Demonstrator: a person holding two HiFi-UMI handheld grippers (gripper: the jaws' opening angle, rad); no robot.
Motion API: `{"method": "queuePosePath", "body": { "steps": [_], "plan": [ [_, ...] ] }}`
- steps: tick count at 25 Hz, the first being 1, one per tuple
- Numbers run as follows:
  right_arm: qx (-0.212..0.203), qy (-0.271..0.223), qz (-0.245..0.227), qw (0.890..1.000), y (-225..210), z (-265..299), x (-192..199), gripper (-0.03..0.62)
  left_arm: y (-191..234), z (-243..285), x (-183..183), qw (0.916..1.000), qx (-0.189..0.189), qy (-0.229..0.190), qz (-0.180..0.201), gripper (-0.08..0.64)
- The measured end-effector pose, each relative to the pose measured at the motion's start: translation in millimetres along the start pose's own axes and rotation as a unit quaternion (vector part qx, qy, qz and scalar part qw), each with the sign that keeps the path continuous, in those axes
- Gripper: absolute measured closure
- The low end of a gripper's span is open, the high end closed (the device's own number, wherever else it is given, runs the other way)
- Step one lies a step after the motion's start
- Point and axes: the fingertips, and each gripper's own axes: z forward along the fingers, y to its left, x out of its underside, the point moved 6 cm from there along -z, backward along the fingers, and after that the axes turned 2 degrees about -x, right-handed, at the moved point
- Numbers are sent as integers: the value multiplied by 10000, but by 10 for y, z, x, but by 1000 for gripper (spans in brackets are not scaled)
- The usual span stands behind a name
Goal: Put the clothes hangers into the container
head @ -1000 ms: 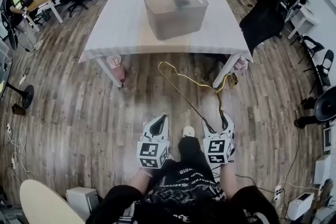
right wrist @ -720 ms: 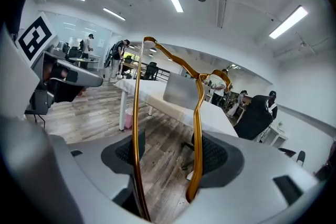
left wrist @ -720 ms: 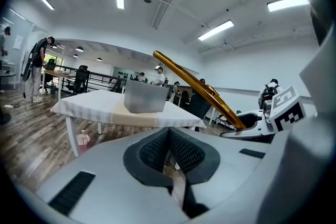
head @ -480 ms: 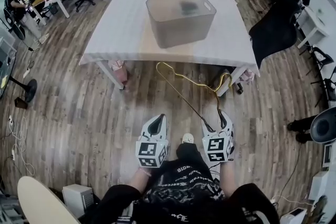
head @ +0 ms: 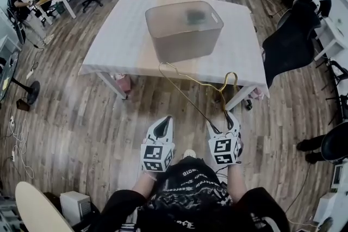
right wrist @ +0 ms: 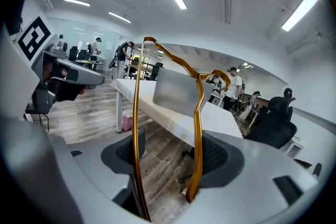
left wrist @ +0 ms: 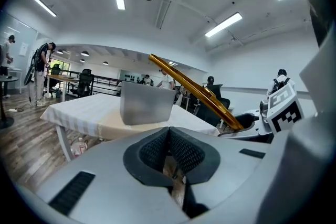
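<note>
Gold hanger [right wrist: 197, 128] sits gripped in the right tongs [head: 224, 125], just beside the closed, empty left tongs [head: 165, 123].

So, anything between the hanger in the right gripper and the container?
Nothing visible. The hanger is held in the right gripper short of the table; only bare tabletop lies before the container, whose top is open.
</note>
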Motion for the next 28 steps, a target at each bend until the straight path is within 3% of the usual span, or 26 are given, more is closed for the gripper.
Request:
{"method": "queuePosePath", "body": {
  "steps": [9, 16, 21, 28],
  "plan": [
    [-274, 36, -160, 9995, -708, 473, 140, 276, -301, 760, -47, 9999, -146, 6, -33, 540],
    [-390, 82, -145, 9991, -938, 731, 175, 276, -288, 1107, -67, 9997, -174, 104, -101, 540],
    [-369, 134, -187, 9991, -1158, 937, 132, 275, -248, 1450, -148, 9986, -38, 202, -486, 540],
    [-299, 180, -116, 9993, -1441, 1555, -78, 273, 137, 2141, -422, 9998, -93, 68, -166, 540]
  ]
}}
